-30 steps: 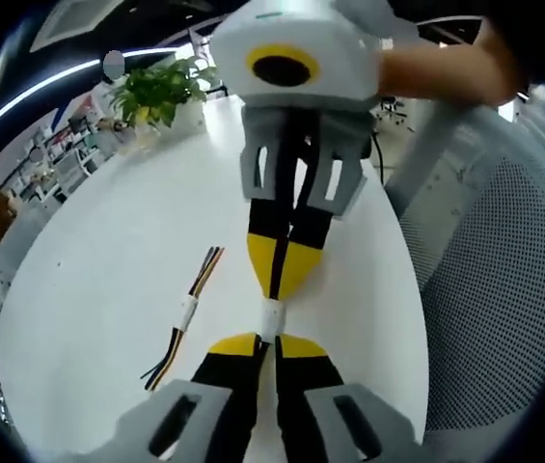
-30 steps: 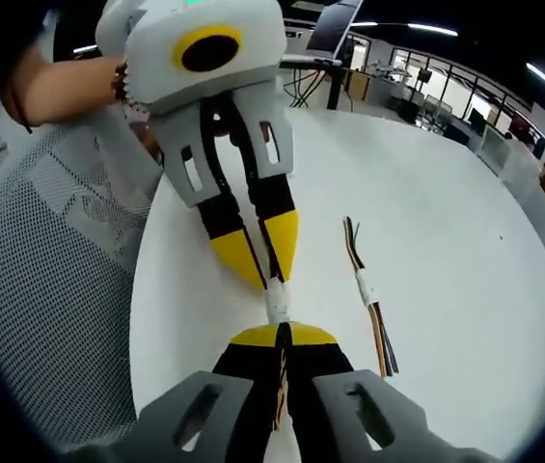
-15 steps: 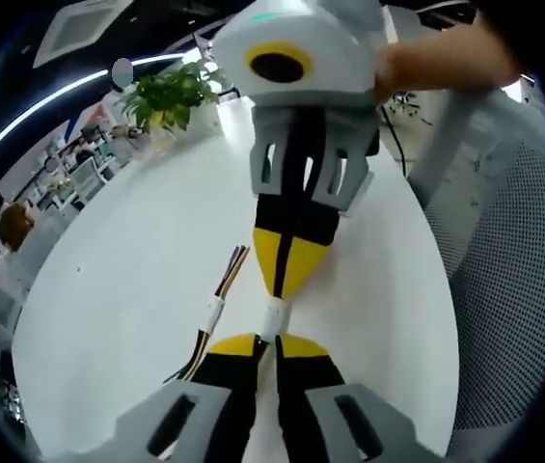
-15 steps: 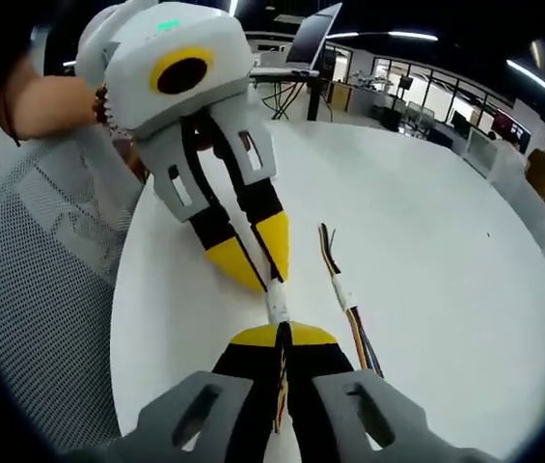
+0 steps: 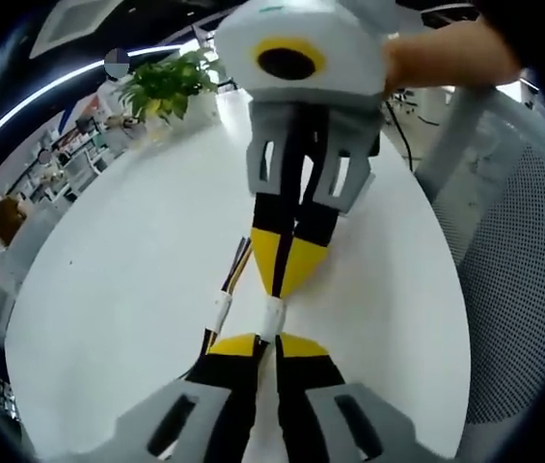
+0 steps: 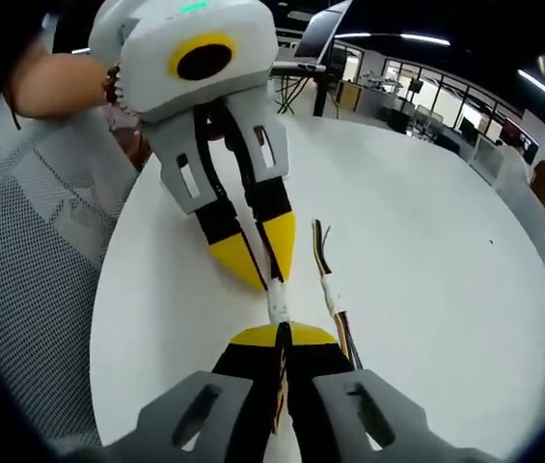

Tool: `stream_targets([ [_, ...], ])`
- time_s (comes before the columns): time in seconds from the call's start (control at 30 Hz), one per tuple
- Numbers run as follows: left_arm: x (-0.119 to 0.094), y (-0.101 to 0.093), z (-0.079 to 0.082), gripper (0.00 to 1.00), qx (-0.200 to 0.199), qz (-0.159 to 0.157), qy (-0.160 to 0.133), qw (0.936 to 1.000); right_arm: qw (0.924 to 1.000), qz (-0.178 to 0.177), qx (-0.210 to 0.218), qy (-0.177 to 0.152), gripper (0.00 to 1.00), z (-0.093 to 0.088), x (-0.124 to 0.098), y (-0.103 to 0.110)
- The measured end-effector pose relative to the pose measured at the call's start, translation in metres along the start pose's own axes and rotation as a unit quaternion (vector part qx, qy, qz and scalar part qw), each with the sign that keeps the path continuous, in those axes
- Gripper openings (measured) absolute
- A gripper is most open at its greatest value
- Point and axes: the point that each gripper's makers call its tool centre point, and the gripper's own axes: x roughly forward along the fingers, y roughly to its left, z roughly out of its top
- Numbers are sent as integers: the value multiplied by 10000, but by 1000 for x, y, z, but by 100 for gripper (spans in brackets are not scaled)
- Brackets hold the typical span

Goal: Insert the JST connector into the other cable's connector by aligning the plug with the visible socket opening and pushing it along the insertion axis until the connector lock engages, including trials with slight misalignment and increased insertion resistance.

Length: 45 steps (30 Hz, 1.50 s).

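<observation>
In the left gripper view, the left gripper was closed tight on its cable end, and the white connector sat right at its tips, with the right gripper pointing down from 12 o'clock, closed on the other end, so both lay on one straight line. In the right gripper view, the connector sat between the two grippers, the left one coming from 11 o'clock, a bit tilted. The join was too small to tell if it had locked; a spare cable lay on the white table at 1 o'clock.

Both grippers clamped, tip-to-tip.
</observation>
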Motion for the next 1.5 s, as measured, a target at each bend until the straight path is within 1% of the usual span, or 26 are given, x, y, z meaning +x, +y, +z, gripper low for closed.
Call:
stream_targets([
  [0.1, 1, 5, -1, 0, -92, -14, -43, 9999, 9999, -32, 89, -60, 0, 1, 1, -5],
  [0.17, 4, 8, -1, 0, -190, 27, -73, 9998, 9999, -91, 71, -55, 0, 1, 3, -9],
  [0.23, 7, 6, -2, 0, -156, 13, -25, 9999, 9999, -154, -51, -26, 0, 0, 4, -12],
  [0.33, 8, 6, -2, 0, -144, 5, -27, 9999, 9999, -145, -39, 11, 0, -3, 6, -12],
  [0.43, 7, 8, -3, 0, -154, 33, -23, 9999, 9999, -158, 16, -43, 0, -1, 6, -13],
  [0.5, 7, 8, -4, 0, -153, 48, 15, 9999, 9998, -179, -48, 1, 0, -3, 8, -13],
  [0.53, 9, 6, -7, 0, -123, 24, 80, 9999, 9998, -166, -63, 5, 0, -3, 8, -13],
  [0.57, 8, 6, -5, 0, -119, 36, -8, 9999, 9999, -159, -47, -16, 0, -2, 8, -13],
  [0.63, 7, 9, -5, 3, -231, 103, -32, 9997, 9998, -192, 4, -13, 0, -3, 8, -14],
  [0.83, 7, 10, -6, 6, -362, 155, -111, 9992, 9996, -270, 16, -6, 0, -4, 8, -16],
  [0.97, 6, 10, -6, 8, -397, 183, -108, 9990, 9995, -308, -66, 28, 0, -5, 8, -16],
  [1.03, 5, 9, -6, 8, -365, 198, -97, 9991, 9991, -394, -161, 42, 0, -4, 6, -18],
  [1.07, 4, 9, -7, 9, -353, 206, -76, 9991, 9990, -422, -139, 29, 1, -3, 5, -19],
  [1.1, 3, 9, -7, 10, -351, 223, -73, 9991, 9988, -488, -70, -36, 1, -1, 2, -22],
  [1.17, -1, 9, -3, 9, -393, 228, -157, 9988, 9975, -637, 77, -290, 2, 8, -5, -29],
  [1.23, -7, 13, 6, 9, -549, 307, -403, 9972, 9953, -762, 212, -550, 3, 19, -14, -34],
  [1.27, -12, 18, 11, 10, -664, 454, -546, 9953, 9934, -802, 357, -736, 5, 26, -20, -35],
  [1.33, -20, 22, 17, 16, -858, 615, -715, 9918, 9900, -909, 533, -941, 7, 33, -29, -37],
  [1.4, -24, 22, 21, 21, -1013, 629, -838, 9893, 9866, -1093, 680, -1006, 13, 34, -34, -42],
  [1.47, -30, 22, 21, 24, -1143, 667, -904, 9871, 9868, -1083, 718, -966, 19, 33, -37, -41],
  [1.5, -34, 24, 21, 26, -1294, 729, -957, 9843, 9865, -1107, 720, -963, 20, 32, -38, -41],
])
